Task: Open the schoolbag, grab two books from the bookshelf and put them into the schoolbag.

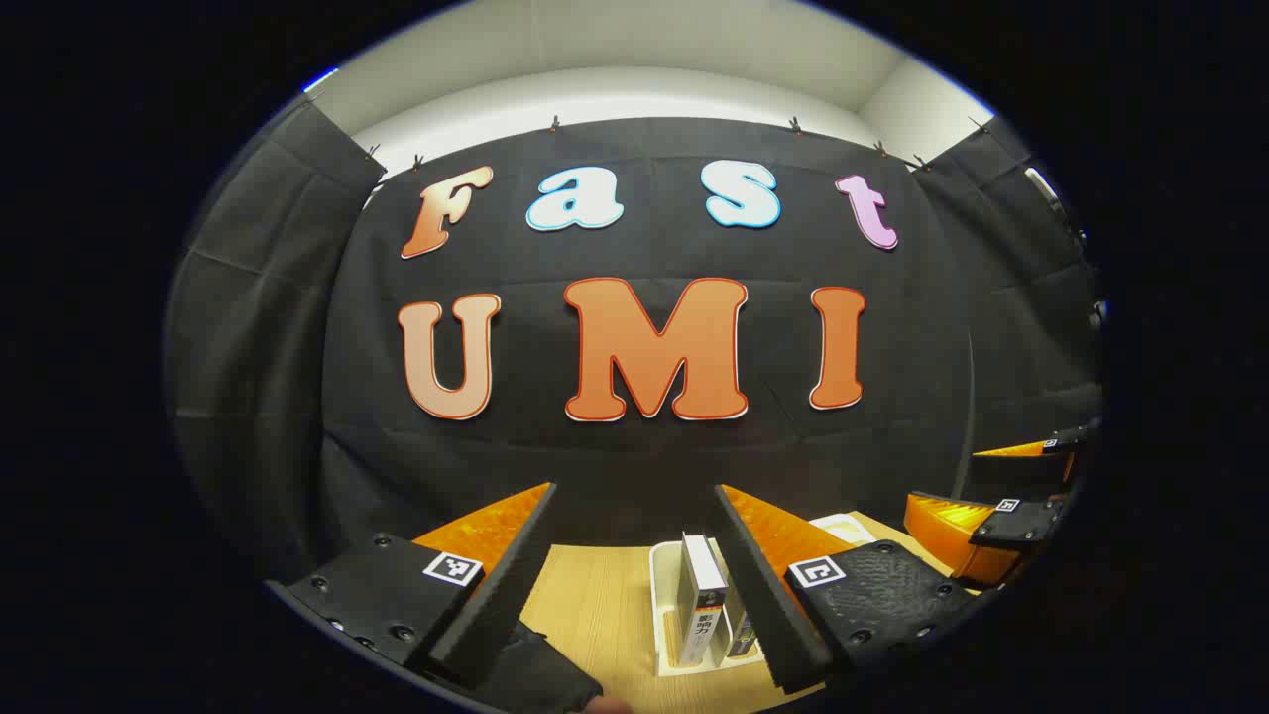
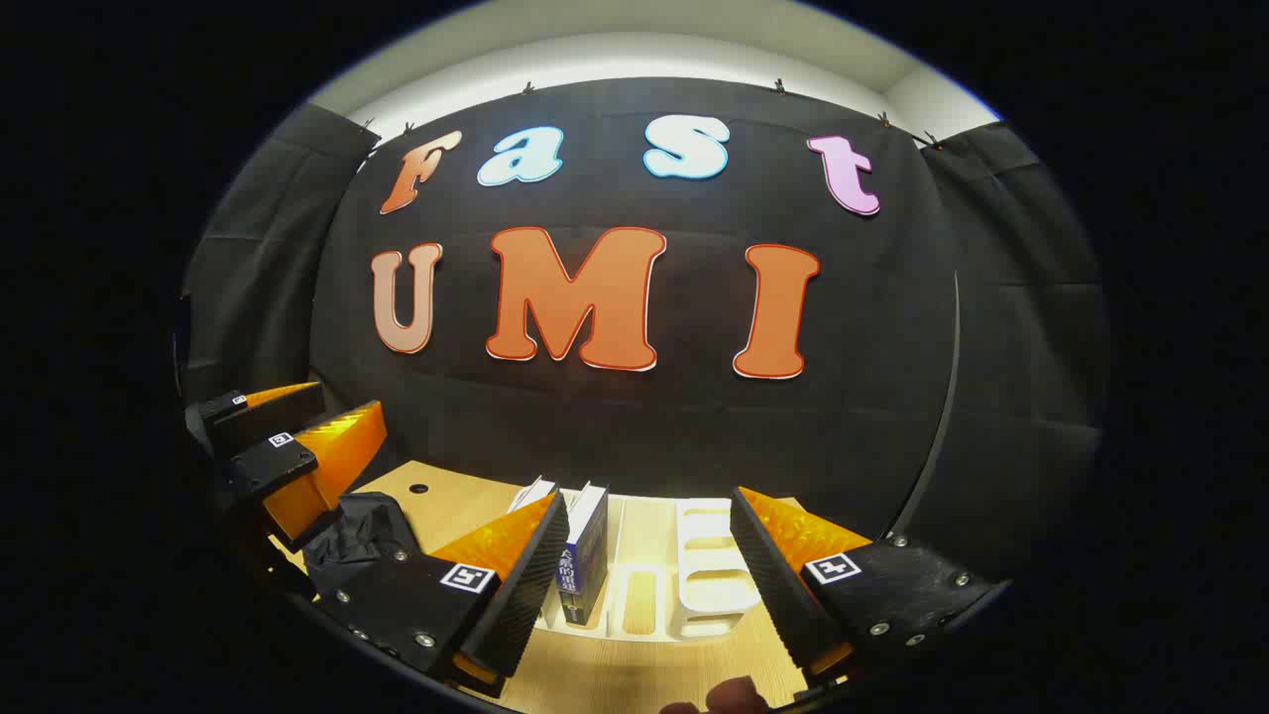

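A white bookshelf rack (image 1: pixel 662 605) stands on the wooden table and holds upright books. A white book (image 1: pixel 702 585) rises in the gap of my open left gripper (image 1: pixel 634 491), farther off. In the right gripper view a dark blue book (image 2: pixel 585 545) and a white book (image 2: pixel 535 493) stand in the rack's (image 2: pixel 709 585) left slots. My right gripper (image 2: pixel 649 494) is open above the table in front of the rack, holding nothing. The black schoolbag (image 2: pixel 362 531) lies crumpled to the left of the books, under the left gripper (image 2: pixel 352 397).
The light wooden table (image 1: pixel 595 605) ends at the black cloth wall behind the rack. A small round hole (image 2: pixel 417 489) sits in the tabletop near the bag. The right gripper (image 1: pixel 947 478) hangs at the far right of the left gripper view. A fingertip (image 2: pixel 734 694) shows at the bottom edge.
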Demonstrator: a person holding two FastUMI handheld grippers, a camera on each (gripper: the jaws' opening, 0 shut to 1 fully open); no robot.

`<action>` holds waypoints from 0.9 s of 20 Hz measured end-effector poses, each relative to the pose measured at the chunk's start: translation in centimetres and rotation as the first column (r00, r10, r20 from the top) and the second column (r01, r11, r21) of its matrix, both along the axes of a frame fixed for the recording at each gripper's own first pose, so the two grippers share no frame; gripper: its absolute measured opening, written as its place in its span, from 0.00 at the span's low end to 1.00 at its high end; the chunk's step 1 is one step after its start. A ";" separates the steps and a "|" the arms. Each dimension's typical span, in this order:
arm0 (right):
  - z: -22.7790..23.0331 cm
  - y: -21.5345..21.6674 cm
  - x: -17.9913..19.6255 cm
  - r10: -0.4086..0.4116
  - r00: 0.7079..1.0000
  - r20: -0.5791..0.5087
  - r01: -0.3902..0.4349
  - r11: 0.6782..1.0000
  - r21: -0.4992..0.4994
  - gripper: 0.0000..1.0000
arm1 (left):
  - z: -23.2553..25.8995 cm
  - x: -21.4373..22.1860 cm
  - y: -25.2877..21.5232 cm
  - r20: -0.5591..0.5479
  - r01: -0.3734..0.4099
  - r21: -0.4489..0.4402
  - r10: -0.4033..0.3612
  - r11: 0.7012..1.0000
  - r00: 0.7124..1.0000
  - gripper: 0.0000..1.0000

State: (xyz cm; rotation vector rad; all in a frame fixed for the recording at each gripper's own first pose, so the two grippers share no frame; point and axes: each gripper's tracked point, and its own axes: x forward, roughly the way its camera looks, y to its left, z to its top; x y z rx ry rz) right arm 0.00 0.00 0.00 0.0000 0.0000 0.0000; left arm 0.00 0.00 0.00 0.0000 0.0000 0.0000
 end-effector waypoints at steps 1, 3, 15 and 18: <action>0.0 0.1 -0.2 0.008 1.000 0.000 -0.008 1.000 -0.001 0.98 | 0.1 -0.3 0.0 0.005 -0.001 0.003 0.001 1.000 1.000 0.96; 0.2 0.3 -0.4 0.017 1.000 0.006 -0.017 1.000 -0.008 0.98 | 0.2 -0.6 -0.1 0.014 -0.004 0.009 0.003 1.000 1.000 0.96; 0.1 0.5 -0.5 0.038 0.999 0.006 -0.038 0.999 -0.014 0.98 | 0.3 -1.3 -0.4 0.014 -0.015 0.040 0.015 0.999 1.000 0.96; 0.0 0.6 -0.5 0.039 0.999 0.005 -0.039 0.999 -0.013 0.98 | 0.5 -1.3 -0.3 0.022 -0.021 0.049 0.020 0.999 1.000 0.97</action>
